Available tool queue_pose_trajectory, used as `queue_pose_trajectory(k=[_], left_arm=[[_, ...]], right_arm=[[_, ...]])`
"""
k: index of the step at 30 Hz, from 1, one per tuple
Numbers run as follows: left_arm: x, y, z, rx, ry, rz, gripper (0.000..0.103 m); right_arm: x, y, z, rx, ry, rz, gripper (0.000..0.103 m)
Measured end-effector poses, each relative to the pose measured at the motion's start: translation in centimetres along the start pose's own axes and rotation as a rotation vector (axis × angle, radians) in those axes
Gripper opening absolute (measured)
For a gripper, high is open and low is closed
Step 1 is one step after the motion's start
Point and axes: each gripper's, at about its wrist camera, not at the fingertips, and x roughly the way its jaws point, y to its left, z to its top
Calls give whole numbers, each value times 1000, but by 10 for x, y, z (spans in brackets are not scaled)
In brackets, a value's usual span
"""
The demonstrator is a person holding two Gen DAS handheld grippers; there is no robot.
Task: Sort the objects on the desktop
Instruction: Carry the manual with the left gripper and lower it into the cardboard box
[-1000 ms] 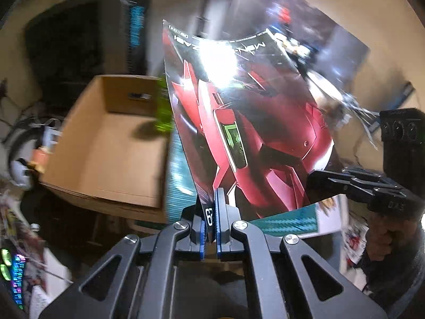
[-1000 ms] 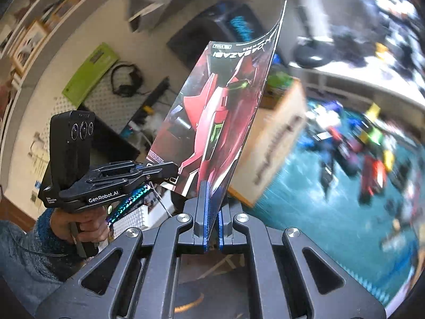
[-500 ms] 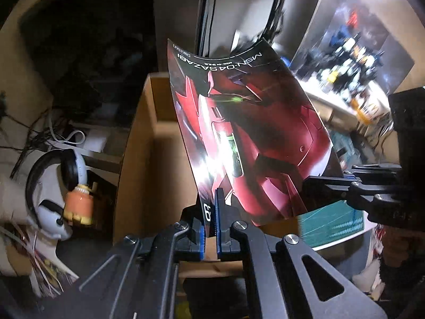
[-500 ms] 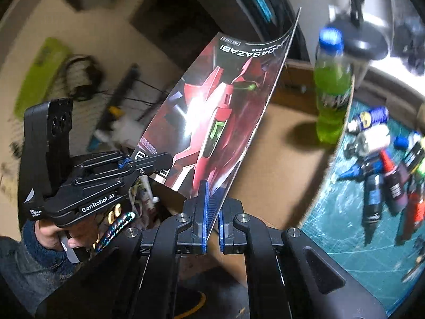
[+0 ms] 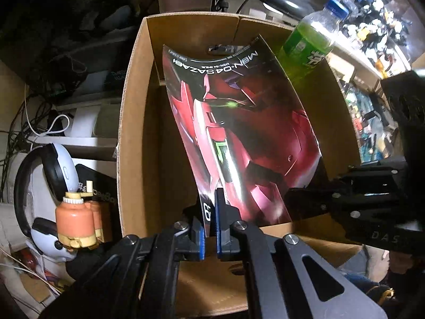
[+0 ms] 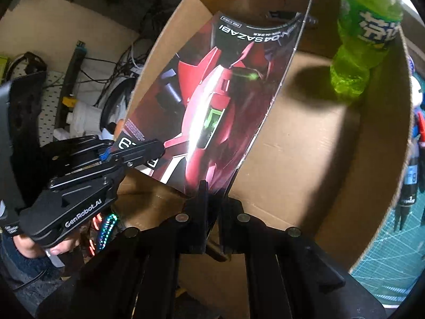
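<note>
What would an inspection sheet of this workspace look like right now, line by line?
Surface: green cutting mat beside the box, at the right edge of the right wrist view.
Job's things: glossy red booklet held over the open cardboard box; green bottle leaning in the box's corner.
Clutter: paint bottles on the mat; headphones; orange canister.
Grippers: left gripper and right gripper both shut on the booklet's near edge.
Cables: white and dark cables left of the box.
Surroundings: shelf of model figures.
</note>
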Motion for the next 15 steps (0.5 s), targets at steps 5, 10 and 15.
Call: queue_pose_trajectory(k=[5,10,15], left_arm=[[21,7,1,-24,65,3,5],[34,12,6,-61,79,12,5],[49,16,5,-99,146,14,6]], right_arm=[[19,-6,4,34,68,-6,7],[35,-18,12,44,111,-15,7],[49,-26,11,74,170,-52,7]])
